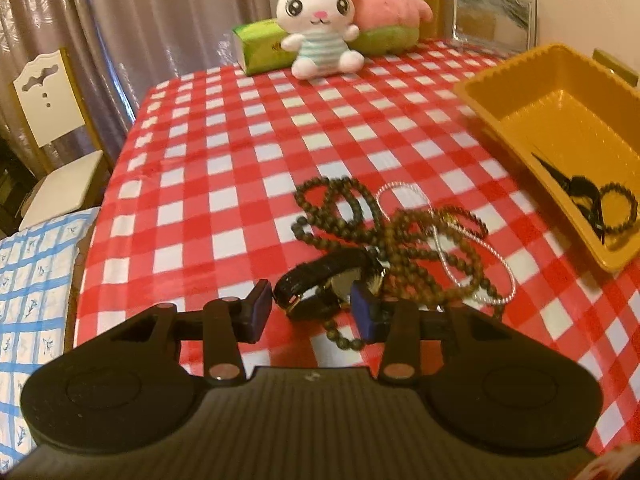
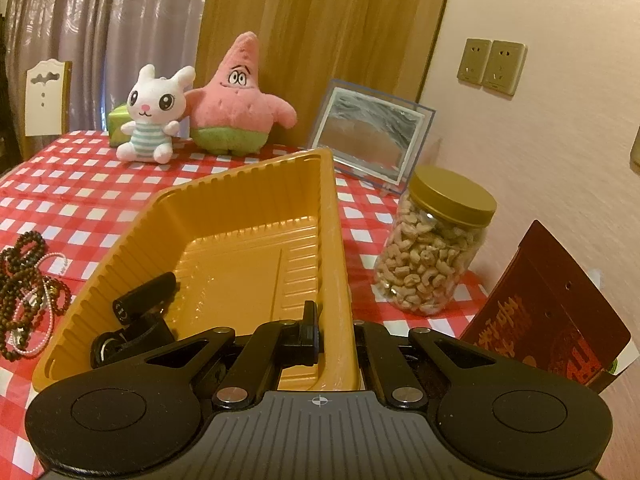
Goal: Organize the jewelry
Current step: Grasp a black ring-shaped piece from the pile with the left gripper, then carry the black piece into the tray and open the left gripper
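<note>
1. While the left gripper [image 1: 311,309] sits wide open around the black watch [image 1: 320,284], nothing's pinched; watch lies on the tablecloth [image 1: 224,184] against the beads [image 1: 384,232].
2. Right gripper [image 2: 336,336] is clamped on the yellow tray [image 2: 336,240] wall.

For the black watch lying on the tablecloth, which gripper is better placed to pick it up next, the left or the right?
Left. The left gripper is open with its fingers on either side of the black watch beside the bead necklaces. The right gripper is at the yellow tray, straddling its wall, away from the watch.
</note>
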The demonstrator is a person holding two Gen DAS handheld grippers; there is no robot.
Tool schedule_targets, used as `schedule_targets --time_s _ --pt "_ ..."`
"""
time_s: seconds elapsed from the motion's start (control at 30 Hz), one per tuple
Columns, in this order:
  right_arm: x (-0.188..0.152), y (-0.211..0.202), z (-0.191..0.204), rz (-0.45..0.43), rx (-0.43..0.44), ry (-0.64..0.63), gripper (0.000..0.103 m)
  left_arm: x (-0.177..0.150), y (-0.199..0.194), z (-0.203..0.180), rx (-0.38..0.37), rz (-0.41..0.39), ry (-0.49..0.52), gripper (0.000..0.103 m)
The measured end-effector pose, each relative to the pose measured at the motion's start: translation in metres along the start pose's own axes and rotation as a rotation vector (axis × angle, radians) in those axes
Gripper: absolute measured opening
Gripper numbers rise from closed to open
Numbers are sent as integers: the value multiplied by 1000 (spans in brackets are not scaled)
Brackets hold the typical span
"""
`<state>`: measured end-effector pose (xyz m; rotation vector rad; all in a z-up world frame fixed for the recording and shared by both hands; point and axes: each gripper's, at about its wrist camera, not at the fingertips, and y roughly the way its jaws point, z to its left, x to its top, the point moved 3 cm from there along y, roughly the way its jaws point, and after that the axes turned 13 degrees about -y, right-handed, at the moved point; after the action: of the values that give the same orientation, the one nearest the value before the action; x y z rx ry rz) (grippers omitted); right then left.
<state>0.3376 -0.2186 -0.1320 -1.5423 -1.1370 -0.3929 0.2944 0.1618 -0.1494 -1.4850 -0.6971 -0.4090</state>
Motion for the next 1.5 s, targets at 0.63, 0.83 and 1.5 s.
schedule_targets --time_s 0.63,0.83,1.5 --pt "1 0 1 2 -4 7 3 -1 -5 -6 -39 52 -101 15" --pt "1 -1 2 -2 -3 4 3 3 -10 -6 -24 36 -140 14" --pt "2 -3 3 -14 8 -4 3 55 -56 -86 -215 -78 -129 14"
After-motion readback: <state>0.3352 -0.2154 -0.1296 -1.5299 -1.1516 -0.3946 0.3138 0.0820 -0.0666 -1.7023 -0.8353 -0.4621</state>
